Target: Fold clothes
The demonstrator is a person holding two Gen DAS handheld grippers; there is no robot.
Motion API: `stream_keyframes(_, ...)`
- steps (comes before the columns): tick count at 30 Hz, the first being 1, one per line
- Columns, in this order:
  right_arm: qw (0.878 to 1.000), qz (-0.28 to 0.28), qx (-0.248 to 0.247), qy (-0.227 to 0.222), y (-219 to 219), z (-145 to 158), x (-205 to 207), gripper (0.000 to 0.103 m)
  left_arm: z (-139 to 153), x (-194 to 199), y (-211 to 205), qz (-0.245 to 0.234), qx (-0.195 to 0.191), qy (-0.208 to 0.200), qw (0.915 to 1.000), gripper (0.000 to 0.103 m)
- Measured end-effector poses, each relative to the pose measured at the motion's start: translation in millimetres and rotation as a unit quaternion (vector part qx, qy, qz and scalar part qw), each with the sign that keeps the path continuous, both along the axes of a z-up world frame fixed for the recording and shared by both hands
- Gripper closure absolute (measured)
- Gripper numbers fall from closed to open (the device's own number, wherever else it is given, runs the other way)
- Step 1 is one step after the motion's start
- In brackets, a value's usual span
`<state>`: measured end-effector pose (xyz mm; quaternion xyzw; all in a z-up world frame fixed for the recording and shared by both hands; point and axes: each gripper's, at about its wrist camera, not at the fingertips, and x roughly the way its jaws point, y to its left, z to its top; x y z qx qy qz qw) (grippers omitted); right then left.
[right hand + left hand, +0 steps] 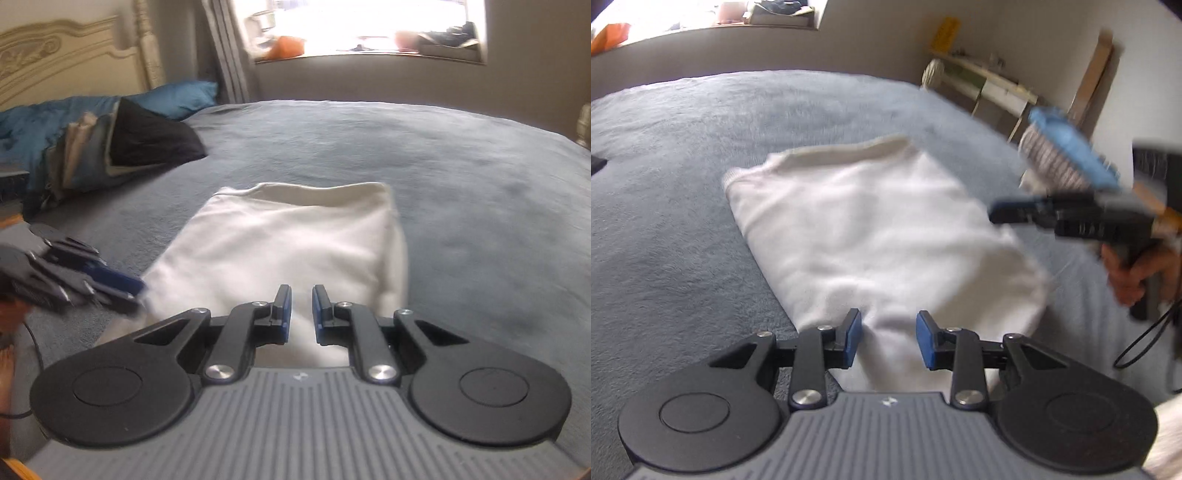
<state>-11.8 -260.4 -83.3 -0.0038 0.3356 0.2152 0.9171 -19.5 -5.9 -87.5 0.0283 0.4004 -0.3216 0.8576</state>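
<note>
A white garment (pixel 871 236) lies folded into a long rectangle on the grey-blue bedspread (pixel 683 177). My left gripper (pixel 888 338) is open just above the garment's near end, with nothing between its blue pads (pixel 851 339). In the right wrist view the same garment (pixel 288 240) stretches away from my right gripper (pixel 301 310), which stands open with a narrow gap over the near edge. The right gripper (pixel 1015 212), blurred and held by a hand (pixel 1134 273), hovers at the garment's right side. The left gripper (pixel 110 284) shows blurred at the garment's left edge.
A stack of folded dark and beige clothes (pixel 110 147) sits on the bed to the far left beside a blue pillow (pixel 177 96) and a headboard (pixel 55 48). A shelf (pixel 990 85) stands by the wall past the bed. A black cable (pixel 1145 339) hangs under the hand.
</note>
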Motion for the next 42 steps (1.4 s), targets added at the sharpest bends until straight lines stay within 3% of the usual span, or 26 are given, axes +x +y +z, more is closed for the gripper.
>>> stream_keyframes(2,1.0,-0.001,-0.026,0.01,1.2,-8.8,5.6,0.091,-0.1,-11.3,-2.0,-0.014,0.011,-0.027,0.9995,0.064)
stream_keyframes(4,0.998,-0.011,-0.055,0.022,-2.8,-15.2,9.4,0.091,4.4,-15.3,0.4,-0.021,0.007,-0.028,0.9993,0.064)
stream_keyframes(9,1.0,-0.013,-0.003,0.002,-7.6,16.6,28.4,0.091,14.2,2.7,4.2,-0.029,-0.022,-0.022,0.9991,0.062)
stream_keyframes(13,1.0,-0.004,0.003,0.016,5.5,4.3,60.5,0.091,4.0,21.2,5.3,-0.017,-0.058,0.015,0.9981,0.061)
stream_keyframes(16,0.997,-0.055,-0.032,0.047,-3.2,-17.9,77.2,0.091,6.8,27.6,14.3,-0.008,-0.09,0.023,0.9957,0.061)
stream_keyframes(19,0.997,-0.066,0.006,0.044,-8.8,-9.0,83.4,0.09,11.8,37.6,22.4,0.0,-0.116,0.026,0.9929,0.058)
stream_keyframes(22,0.998,-0.047,0.021,0.031,-1.1,0.2,95.8,0.09,20.2,74.6,20.6,0.004,-0.103,0.009,0.9946,0.058)
stream_keyframes(25,0.998,-0.039,0.036,0.035,7.3,-3.5,116.9,0.09,10.0,104.9,15.1,0.028,-0.09,0.009,0.9955,0.058)
stream_keyframes(28,0.994,-0.077,0.044,0.058,2.2,-17.3,142.3,0.097,-7.5,129.6,12.4,0.063,-0.082,0.027,0.9942,0.065)
stream_keyframes(30,0.99,-0.099,0.067,0.07,-4.0,-19.5,153.0,0.099,-6.9,133.3,14.5,0.073,-0.095,0.022,0.9926,0.063)
stream_keyframes(33,0.995,-0.067,0.07,0.036,7.0,-3.7,147.1,0.093,2.8,138.3,9.7,0.062,-0.105,-0.007,0.9925,0.057)
stream_keyframes(36,0.995,-0.044,0.076,0.057,16.7,-8.2,163.4,0.094,2.0,158.5,-4.3,0.053,-0.097,-0.014,0.9938,0.056)
stream_keyframes(42,0.979,-0.145,0.107,0.096,-1.9,-28.5,196.2,0.097,-21.4,200.6,-12.3,0.127,-0.067,0.037,0.9889,0.057)
